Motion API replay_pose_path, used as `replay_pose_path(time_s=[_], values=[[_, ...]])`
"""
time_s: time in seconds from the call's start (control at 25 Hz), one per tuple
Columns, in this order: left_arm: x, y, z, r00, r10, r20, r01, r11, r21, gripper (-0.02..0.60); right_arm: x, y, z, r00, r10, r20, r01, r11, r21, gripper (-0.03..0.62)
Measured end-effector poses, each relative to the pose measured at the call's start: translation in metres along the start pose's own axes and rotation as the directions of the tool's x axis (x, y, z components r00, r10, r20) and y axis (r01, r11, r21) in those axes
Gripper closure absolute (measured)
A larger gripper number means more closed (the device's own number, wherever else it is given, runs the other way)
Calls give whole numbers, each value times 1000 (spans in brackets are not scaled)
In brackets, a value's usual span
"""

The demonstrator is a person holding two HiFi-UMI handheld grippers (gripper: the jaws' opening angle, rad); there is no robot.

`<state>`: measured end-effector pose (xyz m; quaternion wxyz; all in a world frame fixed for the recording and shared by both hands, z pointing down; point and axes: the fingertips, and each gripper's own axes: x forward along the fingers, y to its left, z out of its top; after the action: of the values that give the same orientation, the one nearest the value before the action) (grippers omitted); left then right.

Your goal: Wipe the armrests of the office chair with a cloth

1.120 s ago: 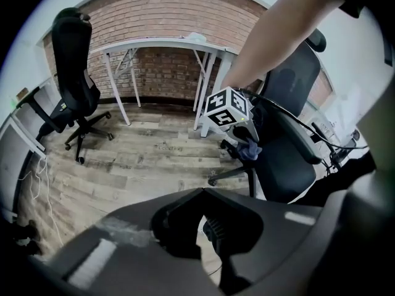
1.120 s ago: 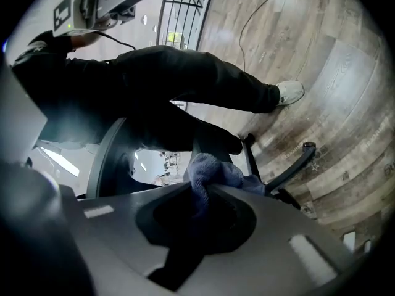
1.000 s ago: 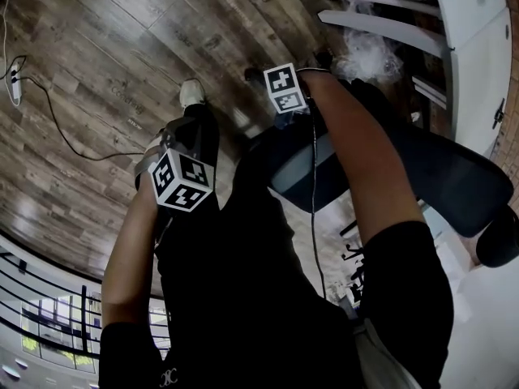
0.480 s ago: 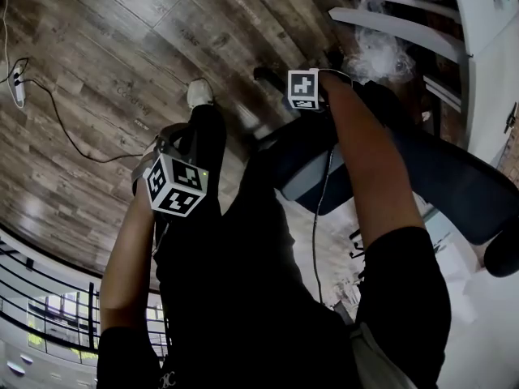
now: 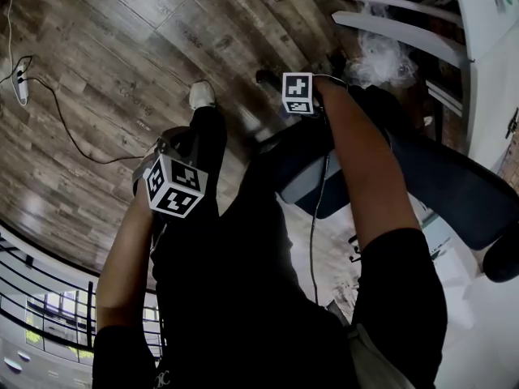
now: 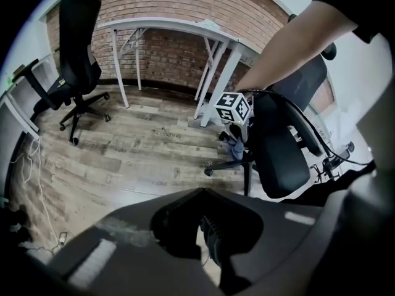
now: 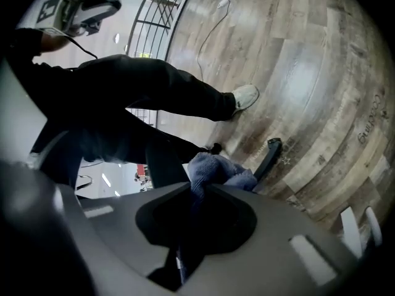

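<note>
The black office chair [image 5: 444, 186] stands at the right of the head view, its seat [image 5: 318, 186] under my right forearm. My right gripper [image 5: 298, 96] reaches down at the seat's far side, by the chair's side. In the right gripper view it is shut on a blue cloth [image 7: 217, 170] that bunches out past the jaws, above a chair base leg [image 7: 266, 156]. The left gripper view shows that cloth [image 6: 235, 148] hanging beside the chair [image 6: 281, 150]. My left gripper [image 5: 174, 186] is held back near my body, jaws together with nothing in them [image 6: 201, 191].
Wooden plank floor [image 5: 122, 71] all around. A power strip with a cable [image 5: 20, 87] lies far left. White table legs [image 5: 397, 27] and crumpled plastic [image 5: 381, 55] stand beyond the chair. A second black chair [image 6: 77, 48] and white table [image 6: 185, 28] are further off. My shoe [image 7: 245, 96] is planted near the chair.
The right gripper with the cloth has shifted a little farther away and to the right along the chair. The left gripper has drifted slightly left and stays idle.
</note>
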<state>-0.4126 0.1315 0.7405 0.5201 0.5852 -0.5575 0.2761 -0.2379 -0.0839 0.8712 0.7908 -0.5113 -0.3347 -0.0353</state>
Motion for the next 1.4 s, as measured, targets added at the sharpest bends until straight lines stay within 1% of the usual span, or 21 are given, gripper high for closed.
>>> replay_pose_path(time_s=[0.12,0.24,0.32,0.36,0.4,0.44,0.48,0.52,0.6,0.68,0.76,0.84,0.92,1.0,1.04,1.08,1.12,1.16,1.24,1.32,1.4], values=[[-5,1,13,1000,20,19,-21,999,32,575,-16,28,3,997,76,4,-76,997,-32,548],[-11,-4,27,998,29,48,-30,999,32,576,-40,54,13,992,92,88,-87,994,-63,548],[-16,-8,36,997,38,66,-39,999,18,576,-59,70,26,979,60,193,-42,995,-94,548],[-19,-10,42,996,47,77,-47,999,6,575,-70,78,33,965,26,260,3,994,-111,548],[-22,-12,48,994,56,91,-55,998,-9,575,-84,85,40,942,-19,334,63,991,-122,548],[-24,-14,55,992,63,107,-61,998,-25,577,-99,91,46,909,-74,411,135,983,-122,548],[-27,-16,62,990,69,124,-65,997,-38,576,-117,97,50,863,-132,487,209,972,-107,548],[-30,-19,70,987,72,142,-67,997,-46,577,-135,104,53,806,-188,561,279,957,-80,548],[-35,-26,87,981,79,175,-73,996,-44,575,-171,123,54,671,-281,686,397,918,-12,548],[-41,-37,103,975,87,203,-84,996,-23,576,-198,150,47,542,-352,763,500,865,44,548],[-50,-51,120,968,93,231,-98,995,9,577,-215,179,34,419,-416,807,587,802,108,548],[-57,-67,137,962,91,257,-105,993,44,577,-225,207,19,297,-468,832,632,750,196,548],[-63,-84,153,957,76,279,-102,991,80,577,-230,230,0,176,-527,831,645,700,307,548],[-69,-104,167,953,50,298,-91,988,127,577,-228,251,-22,54,-595,802,631,643,434,548],[-71,-115,173,952,33,305,-84,984,157,577,-225,261,-35,-2,-626,779,612,616,497,548],[-73,-128,178,950,17,310,-78,979,188,575,-220,272,-49,-52,-655,754,587,591,554,548],[-74,-141,183,950,2,313,-75,973,220,576,-214,282,-64,-92,-682,726,562,566,603,548],[-75,-155,188,950,-10,311,-73,964,255,577,-206,291,-81,-124,-708,695,538,541,647,548],[-75,-186,197,954,-36,297,-65,944,324,576,-186,308,-116,-178,-759,627,482,488,728,548],[-71,-216,204,957,-69,281,-49,919,392,577,-160,321,-152,-224,-814,537,396,427,813,548],[-64,-246,212,960,-108,260,-24,888,460,577,-127,333,-187,-253,-867,430,281,359,890,548]])
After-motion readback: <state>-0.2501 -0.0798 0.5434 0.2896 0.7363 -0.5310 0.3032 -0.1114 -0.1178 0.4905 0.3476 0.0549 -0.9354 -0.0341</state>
